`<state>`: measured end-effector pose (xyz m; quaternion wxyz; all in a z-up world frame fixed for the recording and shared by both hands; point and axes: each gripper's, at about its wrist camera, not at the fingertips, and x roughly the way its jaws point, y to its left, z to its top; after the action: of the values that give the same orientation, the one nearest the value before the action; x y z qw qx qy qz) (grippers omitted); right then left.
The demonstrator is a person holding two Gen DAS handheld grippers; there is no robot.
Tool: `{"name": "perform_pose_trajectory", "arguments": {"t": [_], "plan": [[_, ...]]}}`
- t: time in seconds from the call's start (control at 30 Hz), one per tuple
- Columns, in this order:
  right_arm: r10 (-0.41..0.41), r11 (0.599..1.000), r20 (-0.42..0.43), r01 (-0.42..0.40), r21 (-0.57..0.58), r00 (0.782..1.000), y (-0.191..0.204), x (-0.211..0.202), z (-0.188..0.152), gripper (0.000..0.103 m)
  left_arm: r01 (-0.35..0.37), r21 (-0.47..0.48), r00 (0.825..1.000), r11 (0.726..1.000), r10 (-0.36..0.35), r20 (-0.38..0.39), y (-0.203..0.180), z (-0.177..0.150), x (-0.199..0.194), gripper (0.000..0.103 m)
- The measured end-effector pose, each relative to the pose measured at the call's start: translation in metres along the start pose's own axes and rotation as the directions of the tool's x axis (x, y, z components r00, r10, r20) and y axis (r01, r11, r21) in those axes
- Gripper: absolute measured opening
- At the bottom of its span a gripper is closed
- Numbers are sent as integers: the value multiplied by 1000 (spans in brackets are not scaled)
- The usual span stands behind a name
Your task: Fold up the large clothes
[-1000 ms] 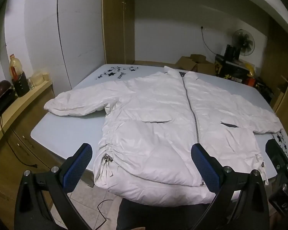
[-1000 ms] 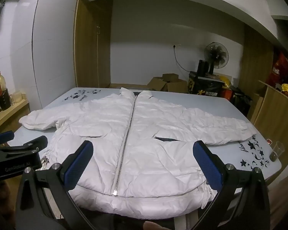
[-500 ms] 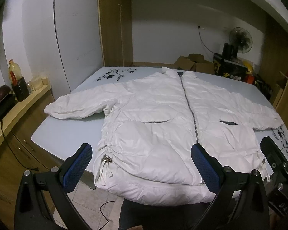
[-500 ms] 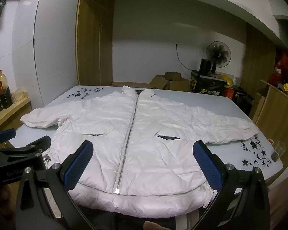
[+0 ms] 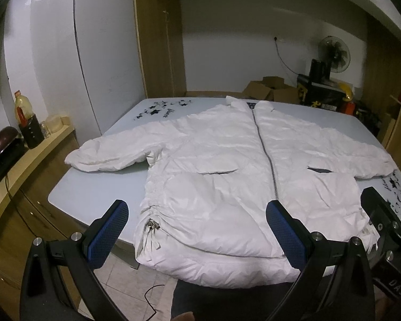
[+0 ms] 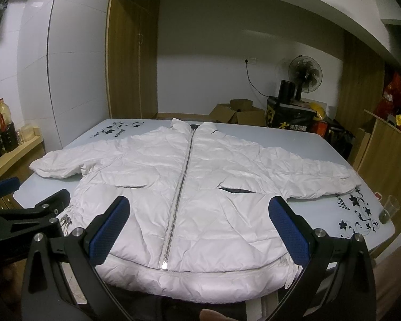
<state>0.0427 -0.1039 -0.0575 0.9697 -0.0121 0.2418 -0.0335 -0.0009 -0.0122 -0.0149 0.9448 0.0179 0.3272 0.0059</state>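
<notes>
A white puffer jacket lies flat and zipped, front up, on a pale blue table. Both sleeves are spread outward and the hem hangs over the near edge. My left gripper is open, held above the hem on the jacket's left half, holding nothing. My right gripper is open too, above the hem near the zipper's lower end, holding nothing. Each gripper shows at the edge of the other's view.
A wooden counter at left holds an oil bottle and a dark pot. A glass cup stands at the table's right corner. Cardboard boxes, a fan and a wooden cabinet lie beyond.
Both views have shifted slightly; the jacket appears a little farther and lower in frame. The jacket itself has not moved, and both grippers stay open.
</notes>
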Motion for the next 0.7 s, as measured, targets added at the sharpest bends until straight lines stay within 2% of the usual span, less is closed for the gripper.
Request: {"name": "perform_pose_trajectory", "arguments": {"t": [0.1, 0.7], "plan": [[3, 1000, -3, -3, 1, 1000, 0, 0, -1, 103, 19, 1, 1000, 1000, -19, -7, -1, -1, 2, 103], [6, 1000, -10, -6, -2, 1000, 3, 1, 0, 103, -16, 14, 1000, 1000, 16, -2, -3, -2, 2, 103]]}}
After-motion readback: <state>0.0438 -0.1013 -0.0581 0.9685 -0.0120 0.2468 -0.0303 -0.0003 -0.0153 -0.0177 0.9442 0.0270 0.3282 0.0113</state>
